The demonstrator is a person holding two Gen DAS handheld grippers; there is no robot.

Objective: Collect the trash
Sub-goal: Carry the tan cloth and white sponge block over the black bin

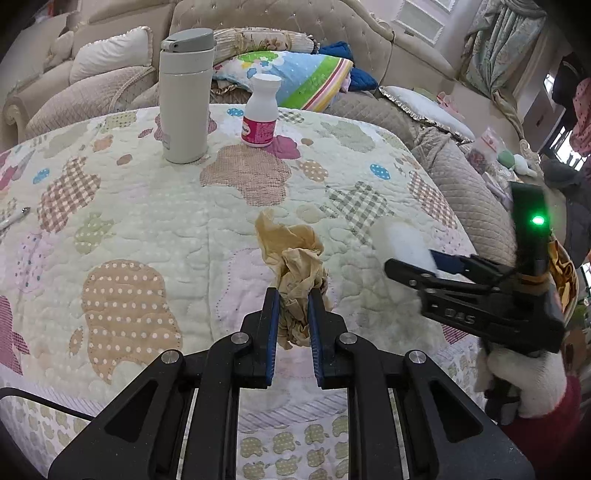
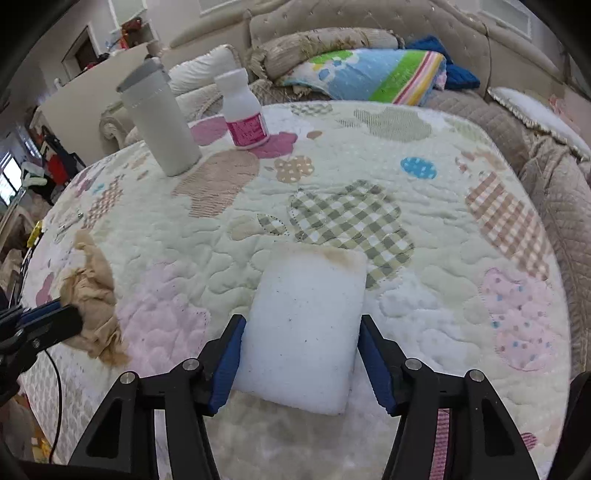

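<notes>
1. The left gripper (image 1: 291, 295) points steeply down over the quilted table cover (image 1: 147, 206); its blue-padded jaws stand narrow and pinch a crumpled tan paper wad (image 1: 295, 258), which sticks out ahead of the fingertips above the quilt.
2. The right gripper (image 2: 301, 332) is also pitched down; its jaws stand about half wide on either side of a white foam block (image 2: 306, 328) with a brown stain along its far edge; the left pad touches the block's side, but whether the right pad presses on it I cannot tell.
3. A gloved hand (image 1: 524, 384) with a dark red sleeve grips the right gripper's handle at the right edge of the left wrist view; a green light glows on that tool.
4. Containers: a tall grey-lidded flask (image 1: 184, 99) stands upright near the far edge of the table, lid shut; a small white bottle (image 1: 260, 114) with a pink label stands just beside it, capped; their contents are hidden.
5. Only the left wrist view shows the hand and a pen tip (image 1: 14, 218) at the quilt's left edge; only the right wrist view shows the block's whole top face and the wad from the side, held in the left jaws.
6. A beige sofa (image 2: 424, 22) with a bright folded blanket (image 2: 376, 77) lies behind the table.
</notes>
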